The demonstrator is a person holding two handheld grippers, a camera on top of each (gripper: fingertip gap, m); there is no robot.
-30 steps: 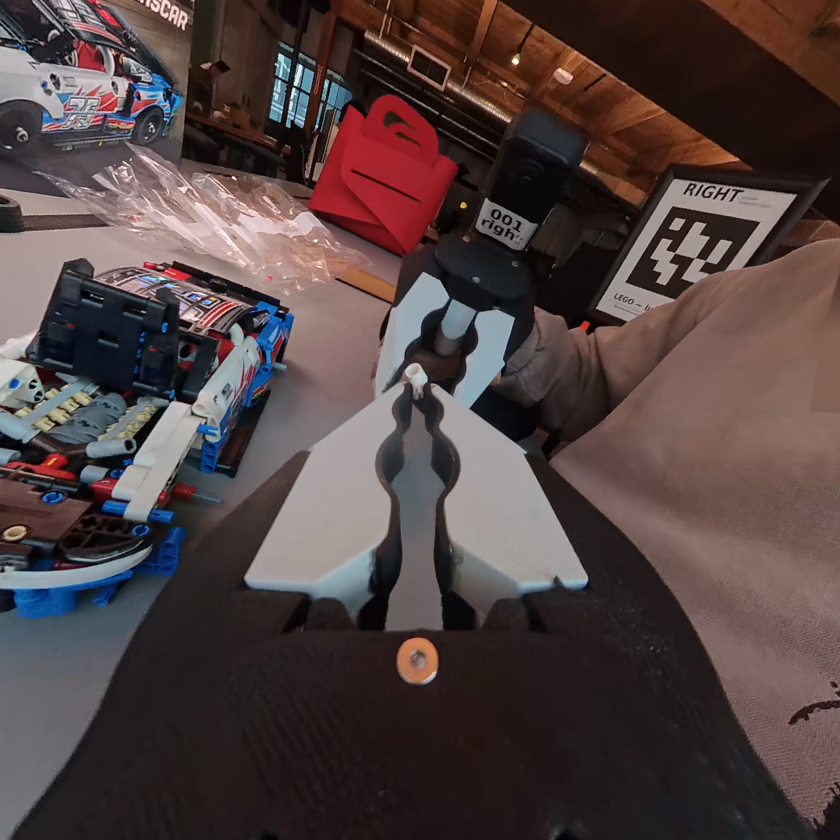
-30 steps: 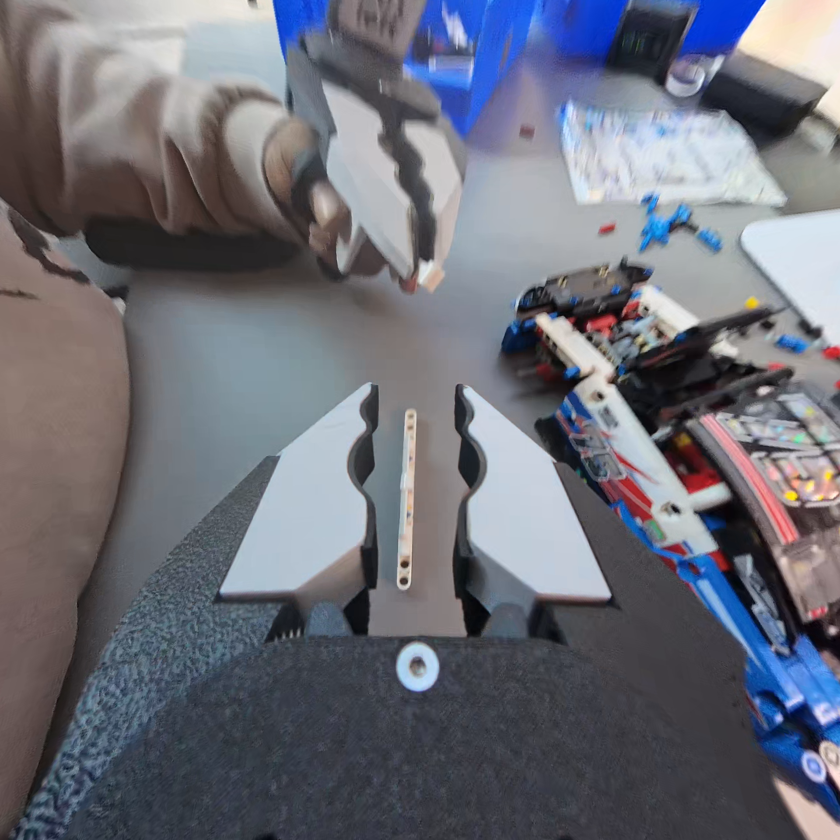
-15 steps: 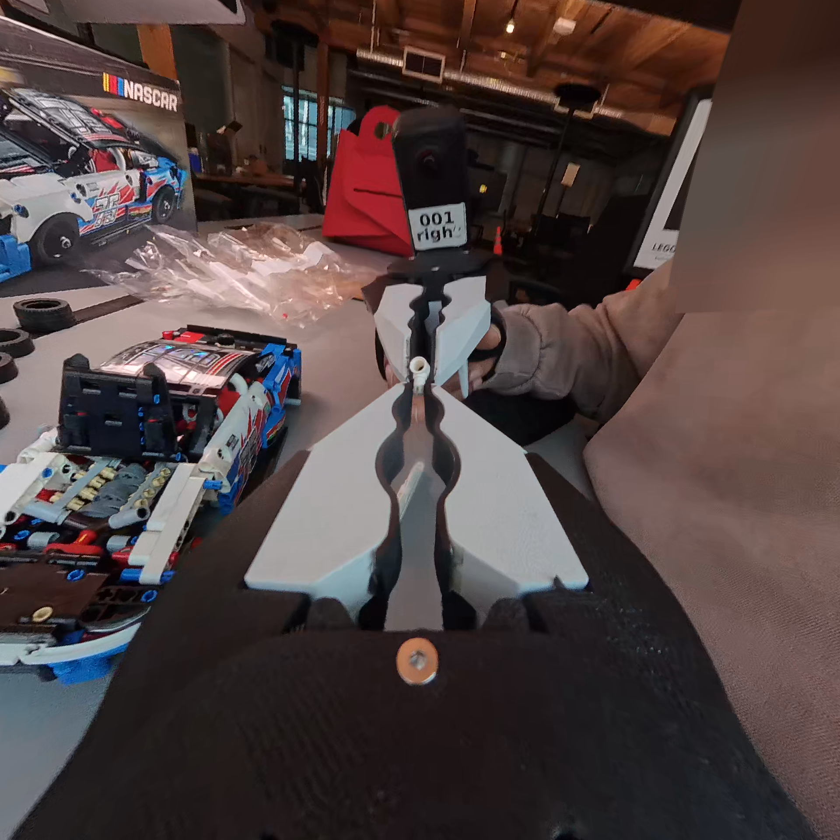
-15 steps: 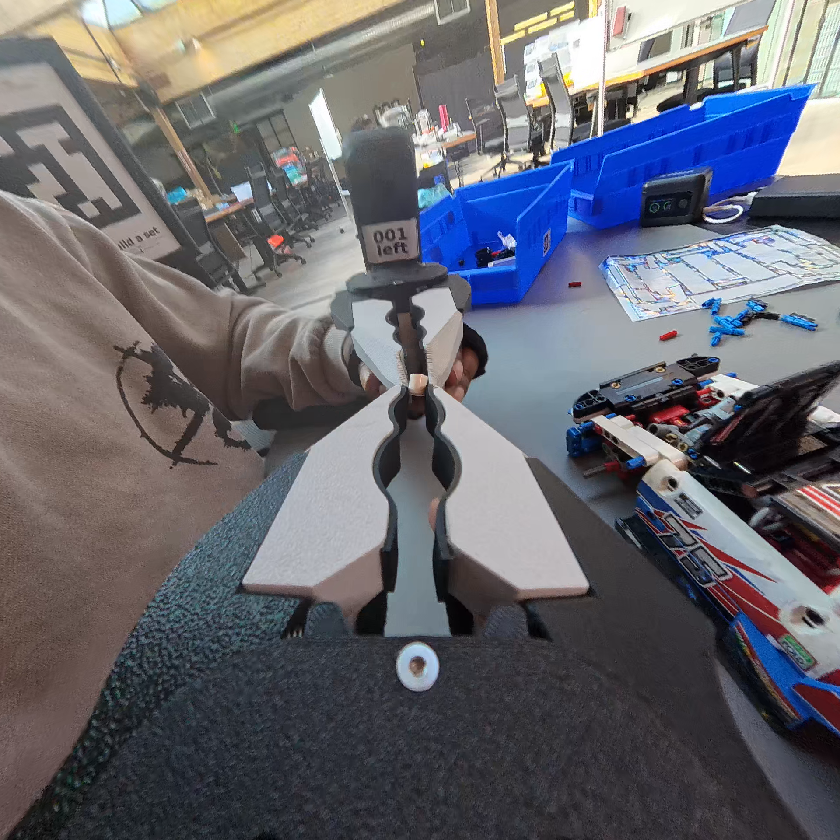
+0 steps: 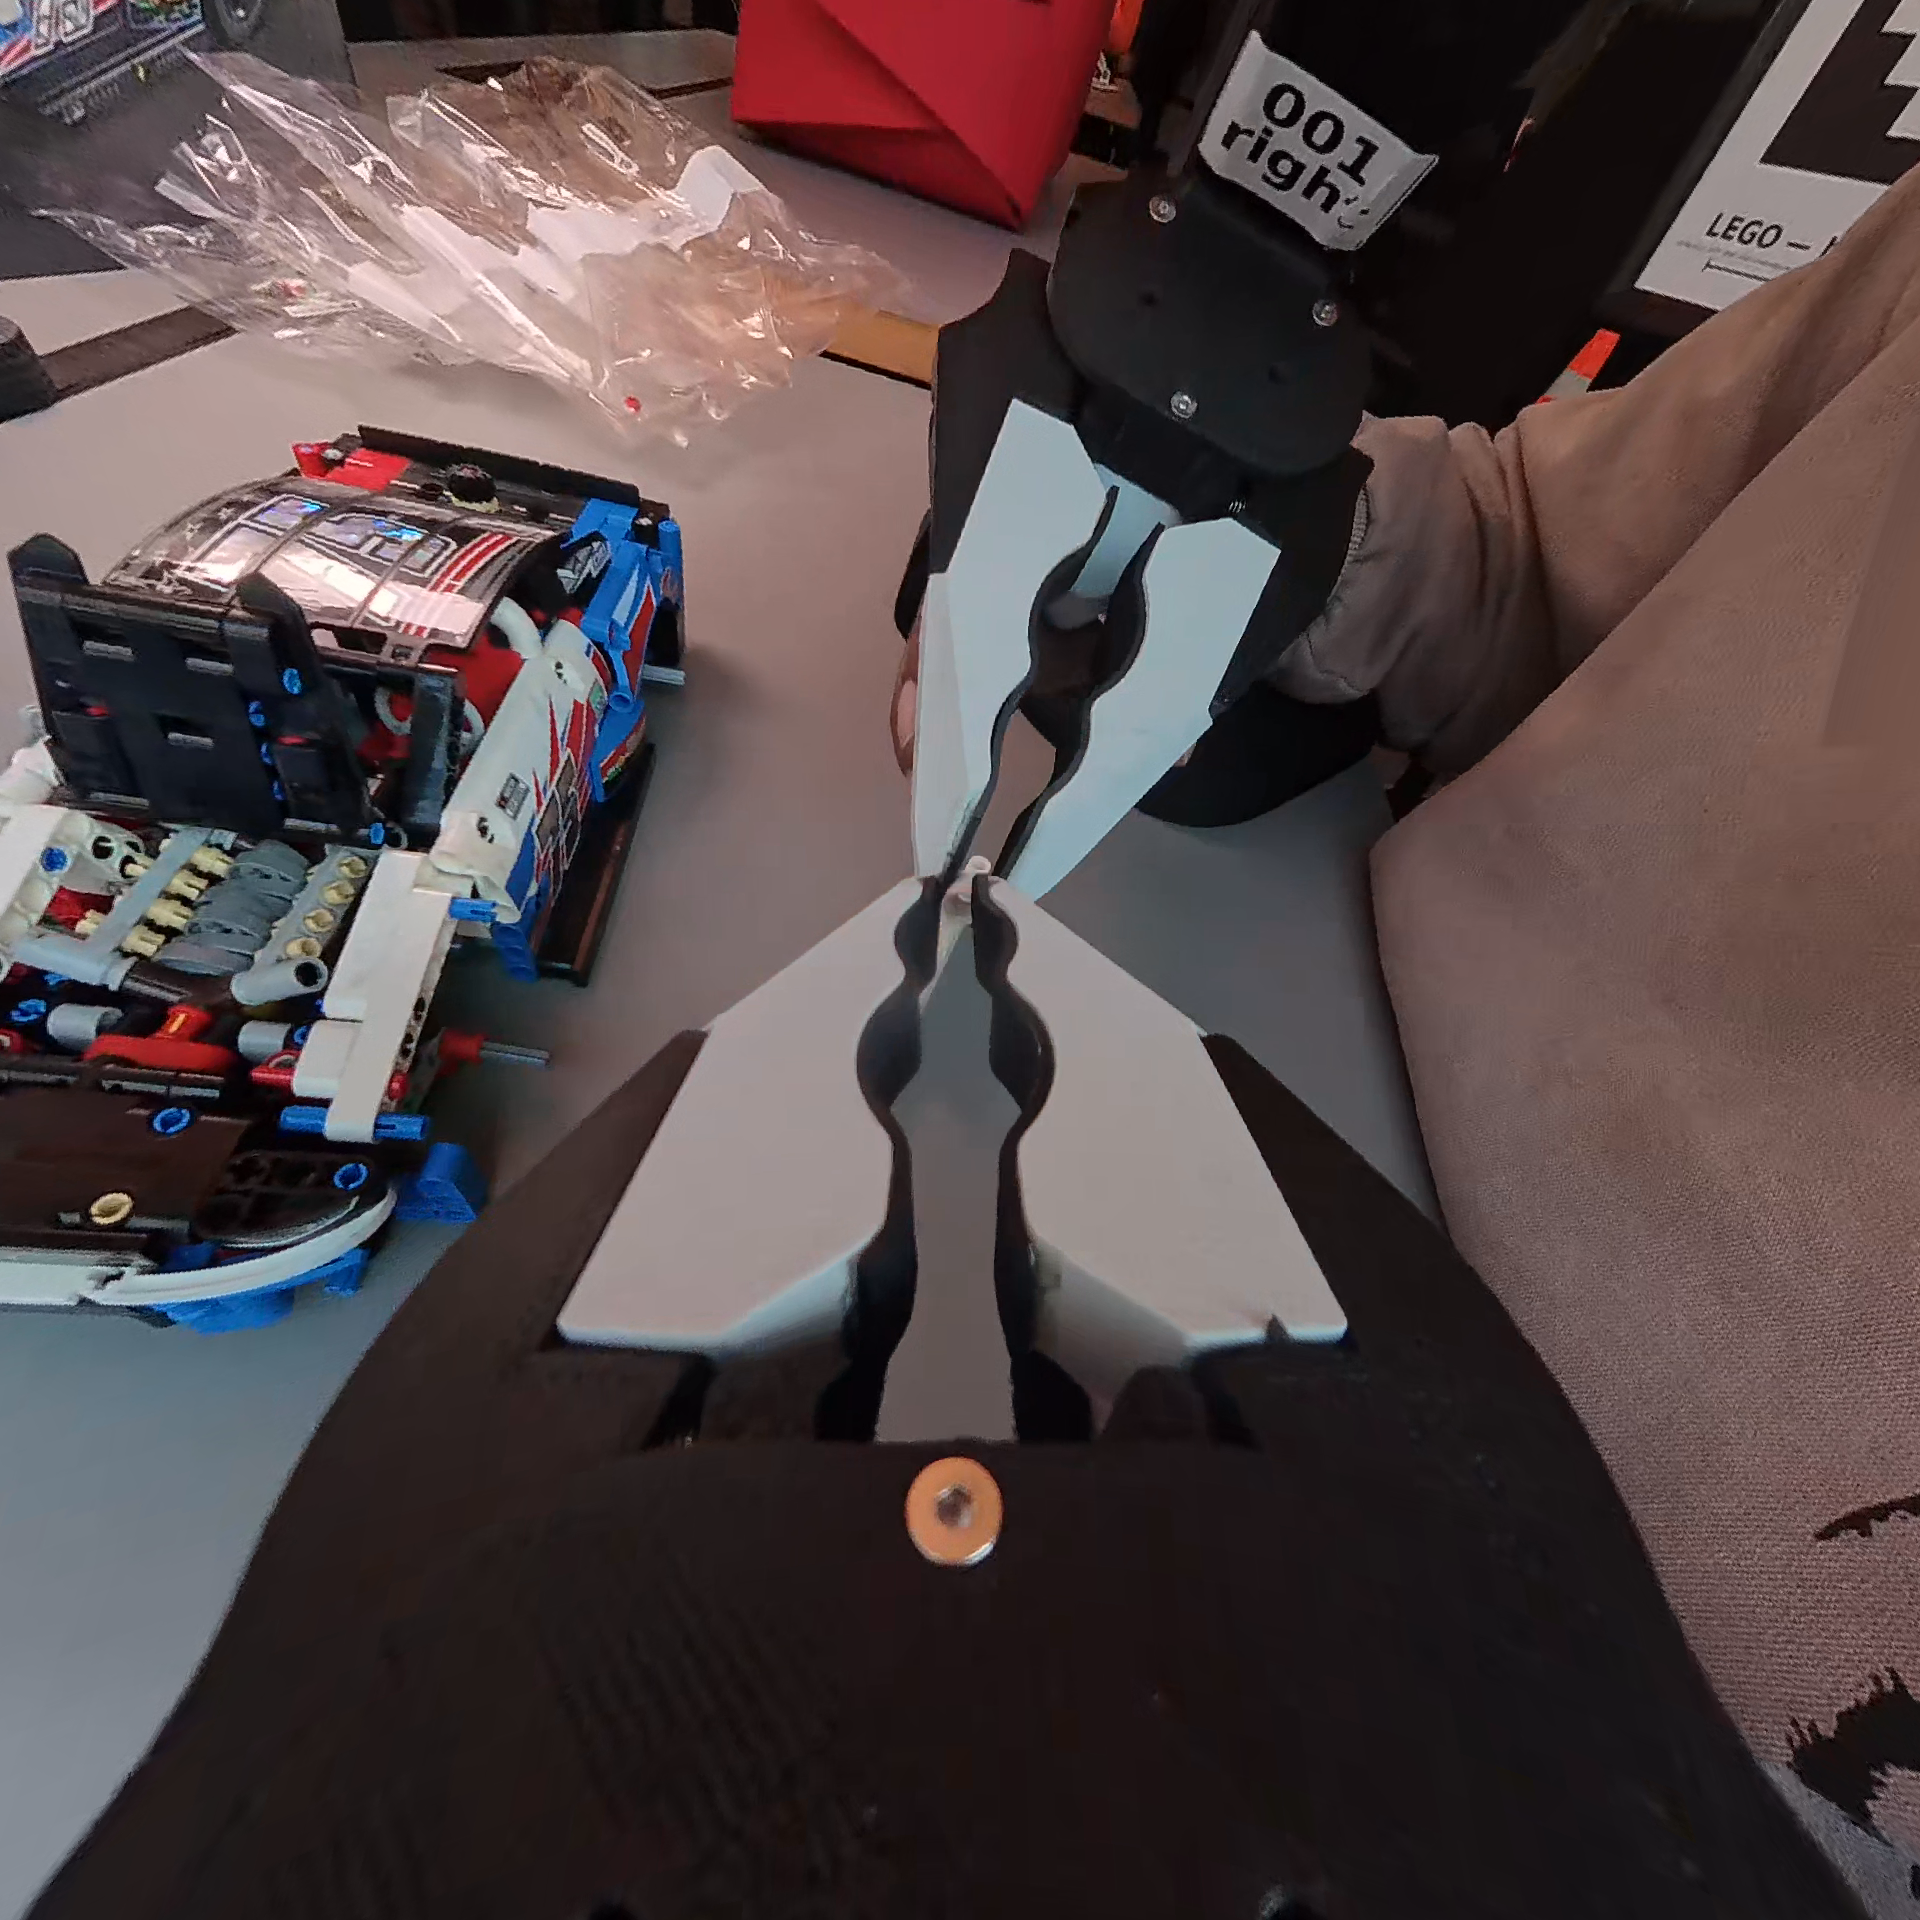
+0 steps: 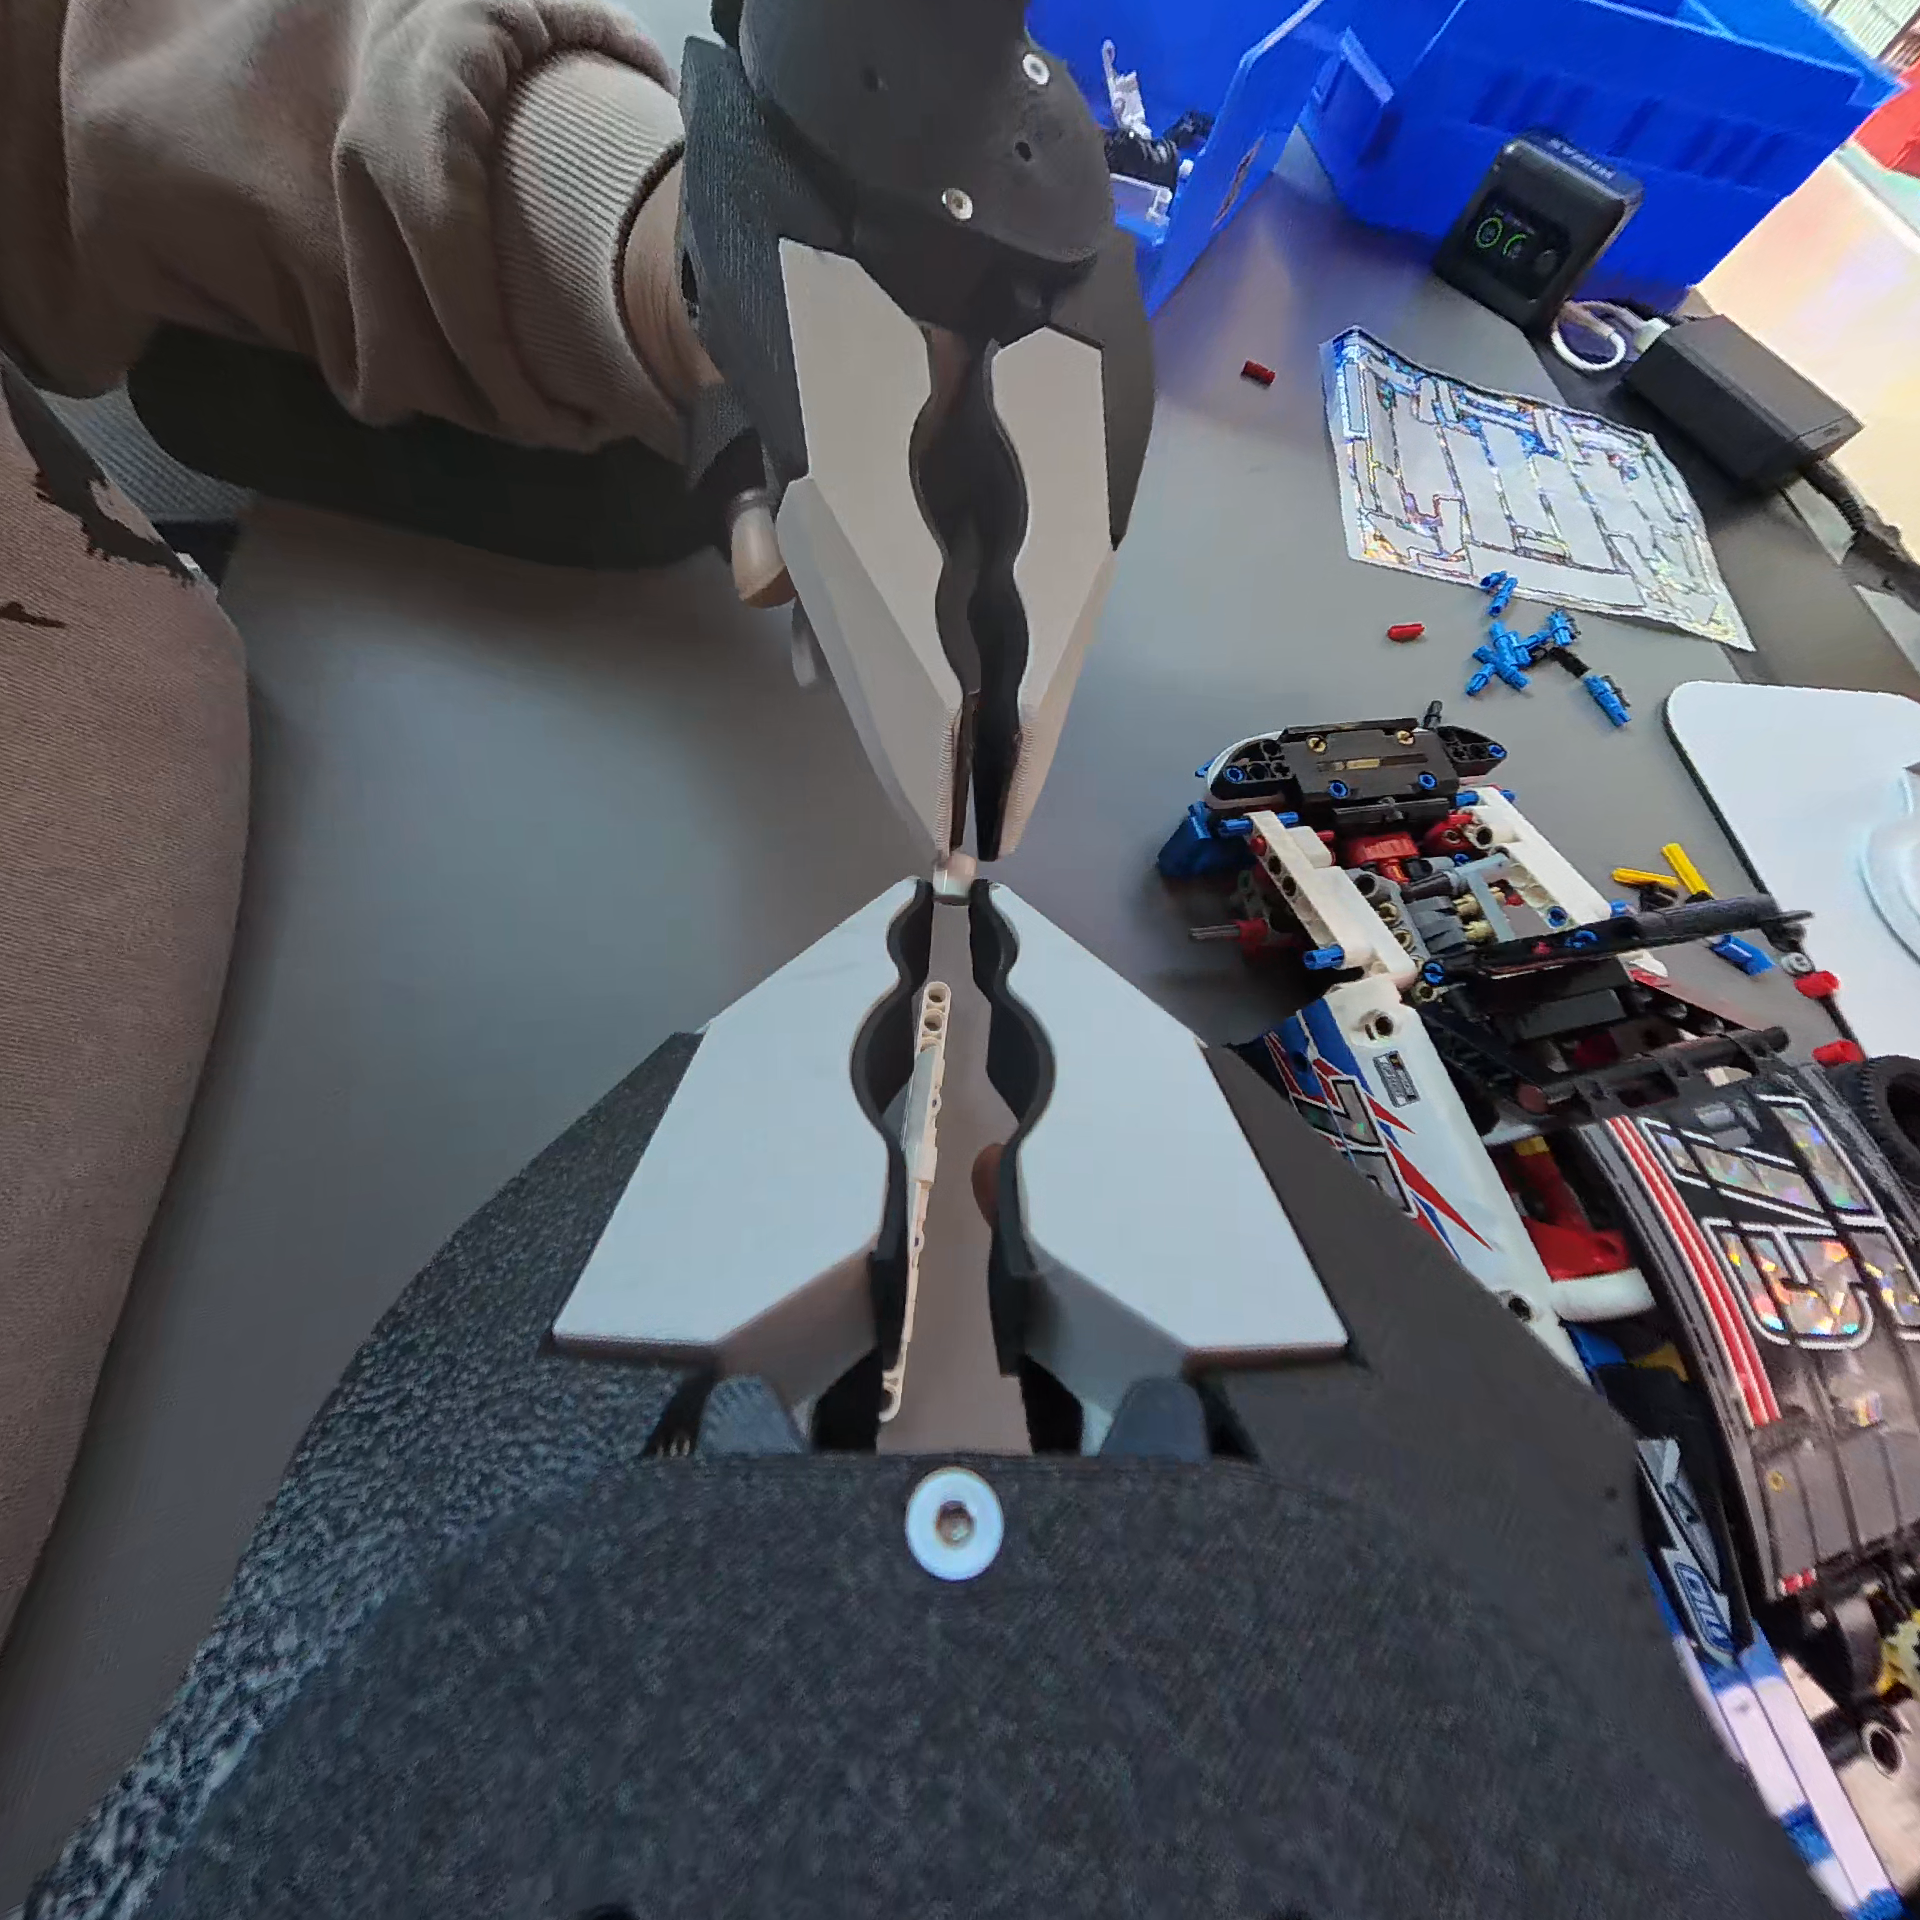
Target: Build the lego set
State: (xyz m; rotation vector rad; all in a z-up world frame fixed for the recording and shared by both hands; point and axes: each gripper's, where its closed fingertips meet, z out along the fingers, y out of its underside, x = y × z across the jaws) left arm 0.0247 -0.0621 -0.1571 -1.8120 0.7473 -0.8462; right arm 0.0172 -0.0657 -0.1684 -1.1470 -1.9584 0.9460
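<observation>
- Up above the grey tabletop (image 5: 790,665), the left claw (image 5: 954,896) and the right claw (image 6: 954,891) meet tip to tip.
- Left claw: tips drawn together on a small white pin (image 5: 971,873), which juts just past them.
- Right claw: tips nearly closed, pinching what looks like the end of a long white beam (image 6: 920,1143); the grip point itself is hard to make out. The beam runs back between the fingers toward the claw's base.
- From the right wrist view, the same pin (image 6: 952,878) sits right at the meeting point of the two claws, touching both sets of tips.
- Each claw is held by a hand in a tan sleeve (image 6: 343,208).
- The lego car (image 5: 312,831), partly built in white, blue, black and red, rests on the tabletop to the left of the left claw, well apart from the claws, with its black hood panel raised.
- Behind the car, toward the far edge, lie crumpled clear bags (image 5: 499,218) and a red box (image 5: 914,94).
- From the right wrist view, a sticker sheet (image 6: 1507,488) lies flat beyond the car, with loose blue pins (image 6: 1527,660) just beside its near edge.
- Blue bins (image 6: 1455,114) stand at the far edge, a small black device (image 6: 1527,229) in front of them.
</observation>
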